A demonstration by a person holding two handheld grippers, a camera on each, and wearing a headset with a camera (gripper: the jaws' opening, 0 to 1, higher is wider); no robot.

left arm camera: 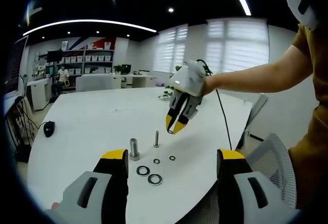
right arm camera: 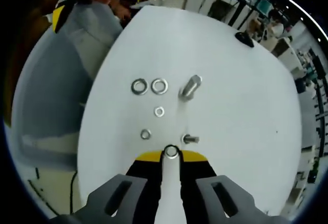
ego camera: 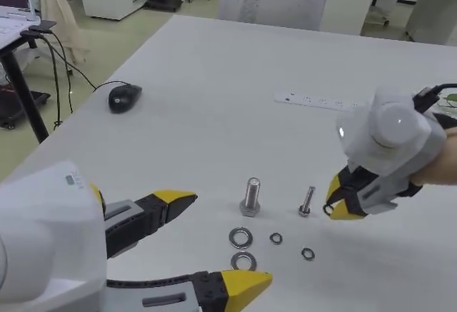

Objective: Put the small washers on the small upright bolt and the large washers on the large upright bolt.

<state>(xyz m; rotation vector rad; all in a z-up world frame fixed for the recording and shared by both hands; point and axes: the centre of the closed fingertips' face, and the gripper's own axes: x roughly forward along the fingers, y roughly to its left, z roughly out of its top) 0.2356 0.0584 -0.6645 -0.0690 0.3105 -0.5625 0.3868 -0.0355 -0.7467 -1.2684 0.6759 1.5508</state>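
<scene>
Small washer (right arm camera: 170, 152), pinched in the right tongs (ego camera: 333, 208), hangs just right of the small upright bolt (ego camera: 306, 202); left tongs (ego camera: 228, 239) gape, farther off.

A white table (ego camera: 214, 98) carries a black computer mouse (ego camera: 124, 98) near its left edge, its cable (ego camera: 78, 75) trailing off that side toward the floor. A white power strip (ego camera: 321, 101) lies flat farther back on the right. A grey chair (ego camera: 271, 1) stands at the far edge. Slatted blinds (left arm camera: 236, 44) cover the windows, under long ceiling light strips (left arm camera: 87, 23).
</scene>
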